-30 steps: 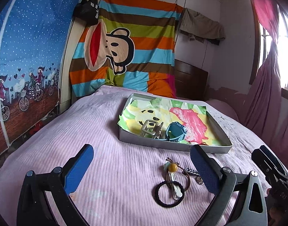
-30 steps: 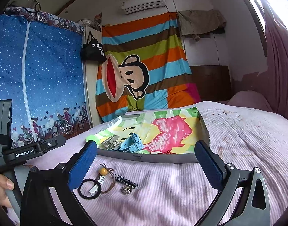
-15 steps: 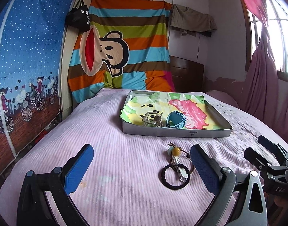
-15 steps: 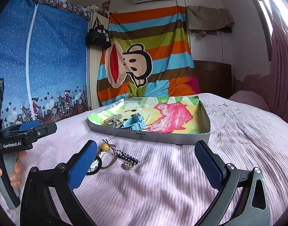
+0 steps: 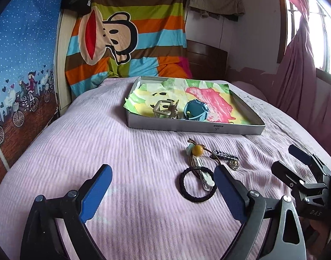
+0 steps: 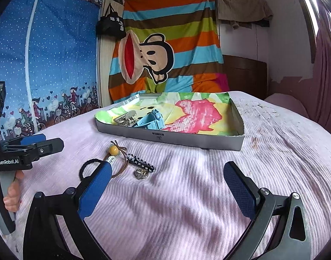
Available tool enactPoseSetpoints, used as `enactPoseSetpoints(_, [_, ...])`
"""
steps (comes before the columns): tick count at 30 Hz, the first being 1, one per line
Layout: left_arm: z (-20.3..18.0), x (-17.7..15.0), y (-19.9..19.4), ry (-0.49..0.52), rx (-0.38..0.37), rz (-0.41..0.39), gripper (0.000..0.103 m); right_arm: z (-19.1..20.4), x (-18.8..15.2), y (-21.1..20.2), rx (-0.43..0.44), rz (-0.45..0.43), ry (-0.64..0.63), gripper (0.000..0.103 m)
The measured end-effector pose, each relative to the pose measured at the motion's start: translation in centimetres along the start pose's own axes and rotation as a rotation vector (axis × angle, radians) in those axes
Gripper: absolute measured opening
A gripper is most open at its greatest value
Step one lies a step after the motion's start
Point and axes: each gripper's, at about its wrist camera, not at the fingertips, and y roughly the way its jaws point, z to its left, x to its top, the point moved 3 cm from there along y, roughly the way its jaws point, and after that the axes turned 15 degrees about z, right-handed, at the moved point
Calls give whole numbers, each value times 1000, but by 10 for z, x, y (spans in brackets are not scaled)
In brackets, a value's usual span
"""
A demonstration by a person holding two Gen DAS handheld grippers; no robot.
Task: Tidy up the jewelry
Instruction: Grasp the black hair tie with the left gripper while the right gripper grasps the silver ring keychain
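Both tools wide open, holding nothing: left tool (image 5: 162, 189), right tool (image 6: 167, 186). Jewelry pile lies on the bed (image 5: 100, 151) just in front of the tray (image 5: 187, 127). Pick 1 item at a time, e.g. black hair tie (image 5: 196, 184); pinch its edge, w/o snagging the cord beside it.

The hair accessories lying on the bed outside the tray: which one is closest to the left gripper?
The black hair tie, a plain loop lying beside the gripper's right finger. The yellow bead tie and checkered clip lie farther toward the tray.
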Motion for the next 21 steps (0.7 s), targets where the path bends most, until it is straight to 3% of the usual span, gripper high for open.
enactPoseSetpoints(4, [-8,-1,6,47,-37,36,74,5,0,5,5,21,-20,95])
enactPoseSetpoints(8, [-15,-2,15,82,-66,81,56,13,-1,12,5,58,-54,73])
enactPoseSetpoints(11, [-18,-3,24,93,-85,126,43,18,-1,18,12,79,-75,65])
enactPoseSetpoints(17, [-14,-8,42,66,-97,205,34,22,-2,33,42,139,-97,39])
enactPoseSetpoints(21, [-10,-11,46,43,-127,212,33,28,-2,44,61,174,-120,35])
